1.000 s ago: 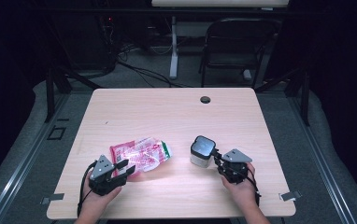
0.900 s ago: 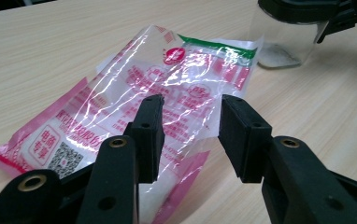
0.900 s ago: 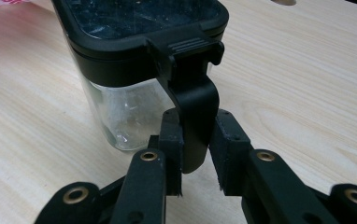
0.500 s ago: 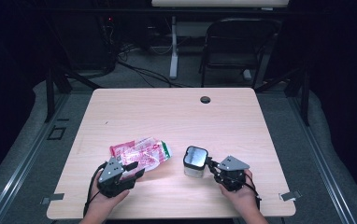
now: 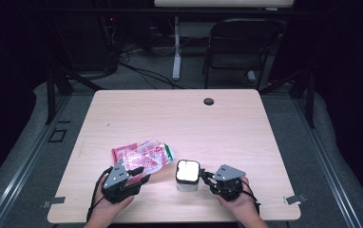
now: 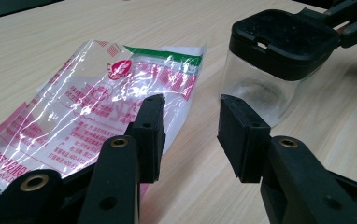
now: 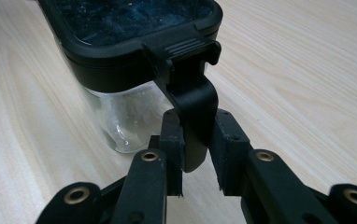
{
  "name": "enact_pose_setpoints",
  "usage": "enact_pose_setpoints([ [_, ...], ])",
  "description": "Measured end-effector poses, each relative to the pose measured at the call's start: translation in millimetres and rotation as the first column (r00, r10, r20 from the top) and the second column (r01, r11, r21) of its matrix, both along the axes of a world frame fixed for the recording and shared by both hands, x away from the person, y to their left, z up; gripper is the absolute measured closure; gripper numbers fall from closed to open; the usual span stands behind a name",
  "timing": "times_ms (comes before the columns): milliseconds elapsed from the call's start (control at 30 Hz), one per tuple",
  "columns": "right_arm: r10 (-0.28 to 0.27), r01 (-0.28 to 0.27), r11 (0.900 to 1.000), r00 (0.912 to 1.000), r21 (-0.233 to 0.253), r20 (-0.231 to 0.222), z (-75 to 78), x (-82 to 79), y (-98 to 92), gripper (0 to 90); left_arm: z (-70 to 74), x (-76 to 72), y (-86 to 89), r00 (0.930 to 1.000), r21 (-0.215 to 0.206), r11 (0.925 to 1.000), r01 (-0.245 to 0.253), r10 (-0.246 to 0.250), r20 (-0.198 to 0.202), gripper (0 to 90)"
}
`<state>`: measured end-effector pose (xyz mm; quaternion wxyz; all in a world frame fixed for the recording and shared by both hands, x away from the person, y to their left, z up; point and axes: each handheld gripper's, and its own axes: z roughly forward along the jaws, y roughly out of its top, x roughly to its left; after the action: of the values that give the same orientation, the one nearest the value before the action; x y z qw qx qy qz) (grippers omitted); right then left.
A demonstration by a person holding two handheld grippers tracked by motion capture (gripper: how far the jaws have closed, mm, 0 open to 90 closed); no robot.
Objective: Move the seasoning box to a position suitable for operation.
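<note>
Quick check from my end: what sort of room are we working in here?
Likely a lab or recording workspace, not a home. A bare wooden table with a cable hole stands on grey carpet in a dark room, with loose cables on the floor and an empty black chair behind it.

right gripper (image 5: pixel 204 176) + jar (image 5: pixel 187 174): slid left, toward bag (image 5: pixel 144 155) | left gripper (image 5: pixel 141 174): edged right

The bag (image 6: pixel 97 107) is clear plastic with pink-red print, a green strip along one edge and a QR code. The jar (image 6: pixel 265 70) is clear with a black lid (image 7: pixel 134 28). Light wood-grain bench (image 5: pixel 170 118), black hand-held gripper (image 6: pixel 190 135).
</note>
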<state>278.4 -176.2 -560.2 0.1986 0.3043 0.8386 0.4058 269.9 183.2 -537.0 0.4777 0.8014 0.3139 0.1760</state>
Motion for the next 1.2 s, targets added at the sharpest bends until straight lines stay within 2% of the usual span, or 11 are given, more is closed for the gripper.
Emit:
enact_pose_setpoints([
  [233, 0.046, -0.046, 0.999, 0.9989, 0.005, -0.012, 0.3, -2.9, 1.2, 75.5, 1.8, 1.9, 6.2, 0.9997, 0.002, 0.9998, -0.021, 0.021, 0.008, 60.6],
  [500, -0.012, 0.014, 0.998, 0.9991, 0.059, -0.040, -1.3, -2.9, -7.3, 70.9, 2.7, 4.4, 14.9, 0.9985, -0.014, 0.9984, -0.055, 0.055, 0.000, 60.7],
  [600, -0.029, 0.033, 0.996, 0.9984, 0.082, -0.049, 0.9, -4.5, -14.7, 66.2, 7.5, 3.7, 15.9, 0.9972, 0.025, 0.9976, -0.065, 0.064, 0.039, 60.3],
  [667, -0.035, 0.039, 0.994, 0.9986, 0.102, -0.039, 6.9, -9.5, -18.5, 63.5, 18.4, 4.8, 16.6, 0.9946, 0.034, 0.9965, -0.077, 0.074, 0.072, 60.1],
  [800, -0.053, 0.053, 0.992, 0.9986, 0.115, -0.004, 32.0, -20.2, -21.6, 62.9, 39.6, 11.4, 14.5, 0.9954, -0.011, 0.9971, -0.075, 0.076, 0.058, 60.8],
  [833, -0.072, 0.072, 0.992, 0.9974, 0.108, -0.005, 37.7, -20.4, -21.1, 63.1, 43.3, 14.2, 12.8, 0.9965, -0.017, 0.9972, -0.073, 0.074, 0.040, 60.9],
  [867, -0.102, 0.103, 0.990, 0.9947, 0.099, -0.010, 43.2, -19.9, -20.3, 63.3, 45.6, 18.1, 10.4, 0.9972, -0.031, 0.9970, -0.071, 0.072, 0.022, 61.5],
  [900, -0.159, 0.161, 0.982, 0.9870, 0.102, -0.025, 53.4, -17.2, -17.9, 64.8, 47.5, 22.3, 7.6, 0.9974, -0.043, 0.9965, -0.072, 0.072, 0.002, 62.2],
  [933, -0.159, 0.161, 0.982, 0.9870, 0.102, -0.025, 53.4, -17.2, -17.9, 64.8, 49.2, 26.9, 4.6, 0.9972, -0.050, 0.9962, -0.072, 0.071, -0.025, 62.2],
  [1033, -0.232, 0.237, 0.962, 0.9713, 0.133, -0.053, 70.6, -11.4, -14.8, 66.7, 54.3, 39.6, -3.9, 0.9944, -0.079, 0.9945, -0.068, 0.061, -0.086, 62.7],
  [1200, -0.299, 0.310, 0.944, 0.9482, 0.109, -0.109, 91.7, 7.0, -5.4, 68.0, 61.2, 51.8, -18.0, 0.9930, -0.105, 0.9933, -0.049, 0.038, -0.112, 61.7],
])
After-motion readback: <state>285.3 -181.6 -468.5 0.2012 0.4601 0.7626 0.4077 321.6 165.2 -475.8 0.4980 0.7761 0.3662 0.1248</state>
